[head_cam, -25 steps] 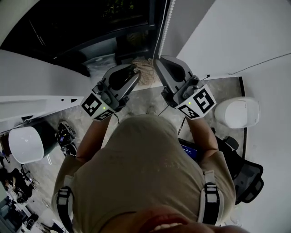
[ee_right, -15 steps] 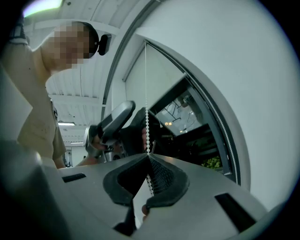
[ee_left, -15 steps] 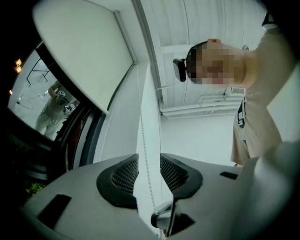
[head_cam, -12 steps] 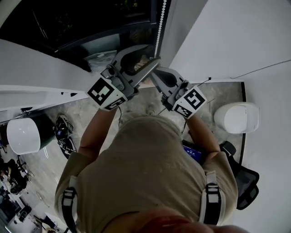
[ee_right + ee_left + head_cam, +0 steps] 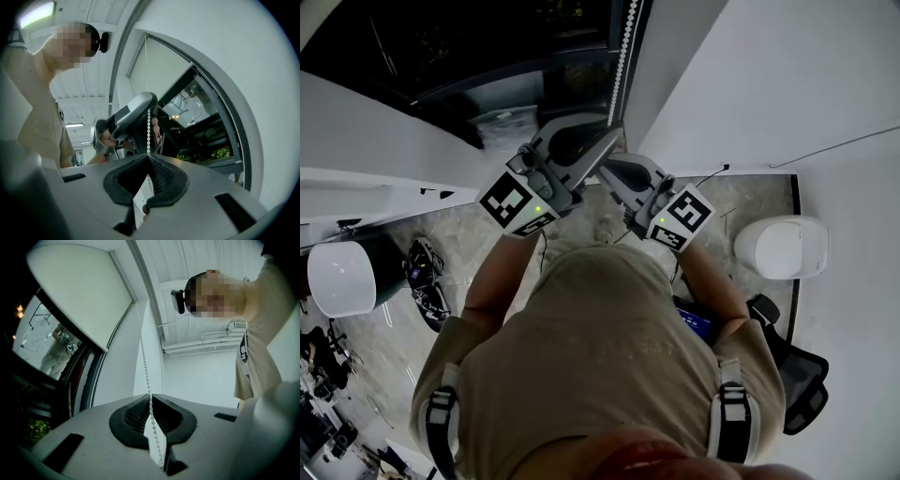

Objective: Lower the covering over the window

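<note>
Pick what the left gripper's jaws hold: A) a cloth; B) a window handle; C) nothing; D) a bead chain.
D: the left gripper view shows the left gripper, whose jaws have just been closing, pinching the white bead chain between them.

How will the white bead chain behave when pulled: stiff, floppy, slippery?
Probably floppy: the bead chain is a thin string of tiny beads. Likely light for the same reason. Possibly slippery, being smooth and round, though the right gripper is shut on it.
</note>
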A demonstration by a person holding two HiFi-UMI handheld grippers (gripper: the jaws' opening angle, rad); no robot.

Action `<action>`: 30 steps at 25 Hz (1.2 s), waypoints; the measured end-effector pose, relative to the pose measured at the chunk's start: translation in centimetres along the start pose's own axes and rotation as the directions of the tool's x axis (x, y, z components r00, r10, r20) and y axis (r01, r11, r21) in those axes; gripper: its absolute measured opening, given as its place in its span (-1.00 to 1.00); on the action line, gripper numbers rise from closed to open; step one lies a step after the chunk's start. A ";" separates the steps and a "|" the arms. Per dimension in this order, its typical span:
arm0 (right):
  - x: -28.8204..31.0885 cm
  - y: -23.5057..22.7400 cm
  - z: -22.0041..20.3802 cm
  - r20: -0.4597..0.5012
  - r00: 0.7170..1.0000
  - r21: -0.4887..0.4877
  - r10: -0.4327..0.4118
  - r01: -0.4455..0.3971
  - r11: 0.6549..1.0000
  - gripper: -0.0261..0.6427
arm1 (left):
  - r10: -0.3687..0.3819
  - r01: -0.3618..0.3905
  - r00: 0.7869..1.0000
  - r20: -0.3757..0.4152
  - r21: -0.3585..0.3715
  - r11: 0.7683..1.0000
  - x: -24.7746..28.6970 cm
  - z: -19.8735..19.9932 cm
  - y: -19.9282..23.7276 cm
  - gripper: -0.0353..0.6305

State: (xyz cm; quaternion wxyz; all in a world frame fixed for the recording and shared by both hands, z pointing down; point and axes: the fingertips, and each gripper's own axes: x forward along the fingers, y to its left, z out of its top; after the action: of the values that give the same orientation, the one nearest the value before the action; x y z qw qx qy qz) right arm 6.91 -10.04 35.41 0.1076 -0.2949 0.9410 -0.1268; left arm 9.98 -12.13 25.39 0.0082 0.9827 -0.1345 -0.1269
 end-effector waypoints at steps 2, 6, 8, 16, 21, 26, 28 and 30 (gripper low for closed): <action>0.0 0.0 -0.7 -0.009 1.000 0.014 -0.010 0.010 1.000 -0.89 | 0.004 -0.004 1.000 0.007 -0.018 1.000 -0.2 0.2 0.2 -0.81; 0.1 0.3 -0.5 0.021 0.999 -0.077 -0.042 0.043 0.996 -0.89 | -0.004 0.004 1.000 0.008 0.024 1.000 -1.6 0.8 0.2 -0.82; -0.3 0.0 0.3 0.069 0.996 -0.089 -0.054 0.060 0.994 -0.87 | 0.000 0.000 1.000 0.006 0.025 1.000 -2.6 1.1 0.5 -0.82; 1.8 1.0 9.2 0.267 0.961 -0.118 -0.068 0.103 0.988 -0.60 | -0.021 0.021 1.000 0.018 0.023 1.000 -5.2 2.4 2.1 -0.82; 4.2 2.9 11.5 0.312 0.948 -0.183 -0.062 0.124 0.975 -0.60 | -0.067 0.067 0.998 -0.018 0.013 0.998 -6.1 1.0 2.0 -0.82; 5.5 2.7 12.3 0.303 0.947 -0.205 -0.104 0.171 0.964 -0.60 | -0.100 0.098 0.994 -0.049 -0.042 0.994 -6.4 -0.5 1.3 -0.82; 6.0 2.8 12.5 0.304 0.947 -0.212 -0.101 0.171 0.962 -0.60 | -0.110 0.107 0.992 -0.053 -0.063 0.992 -6.5 -0.6 1.1 -0.82; 6.4 2.9 12.8 0.321 0.942 -0.215 -0.102 0.177 0.961 -0.60 | -0.116 0.111 0.992 -0.050 -0.085 0.990 -6.8 -0.5 1.3 -0.82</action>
State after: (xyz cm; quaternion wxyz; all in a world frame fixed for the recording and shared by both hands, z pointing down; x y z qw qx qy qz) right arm 3.85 -13.73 21.60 0.2065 -0.3881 0.8978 0.0279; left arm 3.43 -11.63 27.59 0.0450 0.9907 -0.0727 -0.1058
